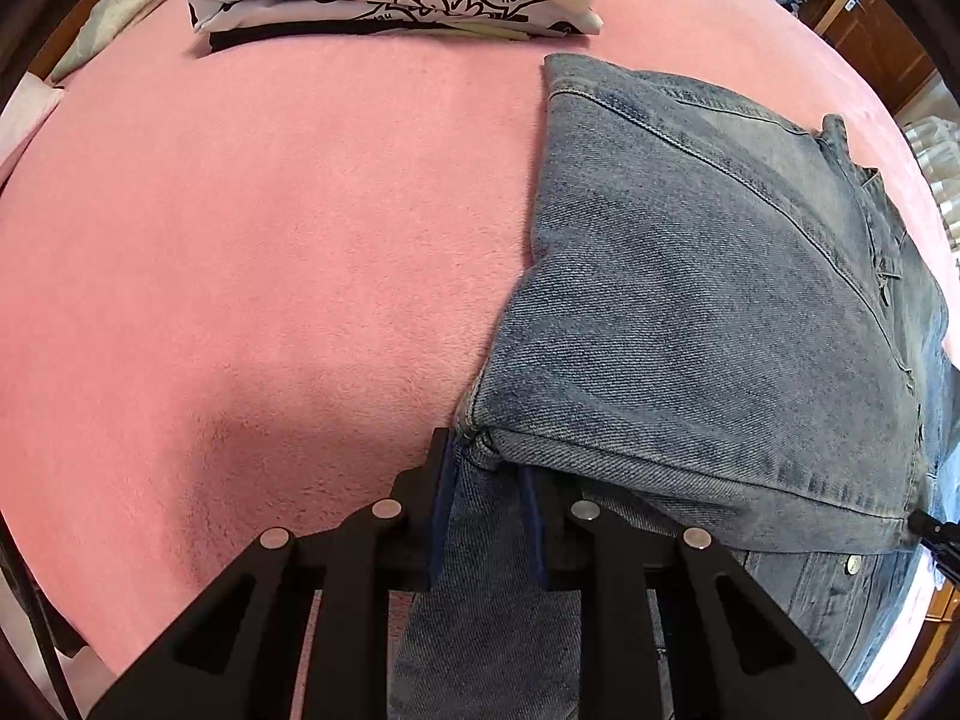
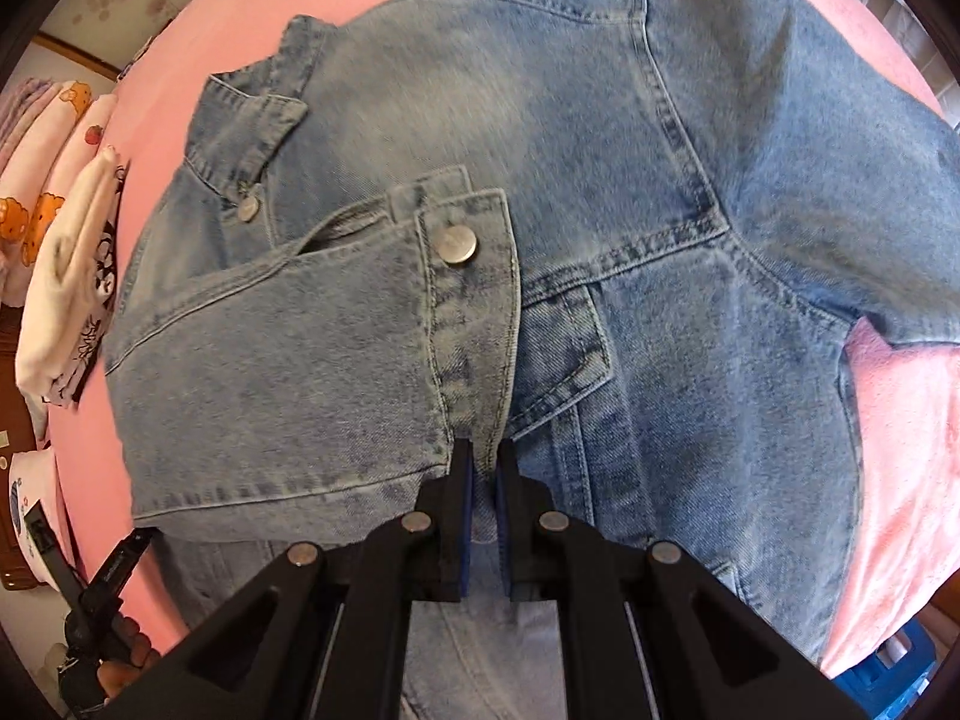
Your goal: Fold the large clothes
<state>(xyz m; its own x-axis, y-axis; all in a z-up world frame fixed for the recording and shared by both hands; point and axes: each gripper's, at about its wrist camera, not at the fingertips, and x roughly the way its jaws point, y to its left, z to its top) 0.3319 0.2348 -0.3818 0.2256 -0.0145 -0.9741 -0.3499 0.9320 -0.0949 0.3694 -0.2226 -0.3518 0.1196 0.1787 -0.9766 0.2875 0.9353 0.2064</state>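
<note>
Downward, both grippers [image 1: 486,468] [image 2: 483,468] gripping denim jacket [image 2: 600,210]

We're scanning for lettering and only one spot gives any: the folded printed shirt [image 1: 384,3] in the stack at the far end of the bed carries black doodle print, and near its right side we can make out "HER", the rest cut off. Its other scribbles stay too small for us to read.
</note>
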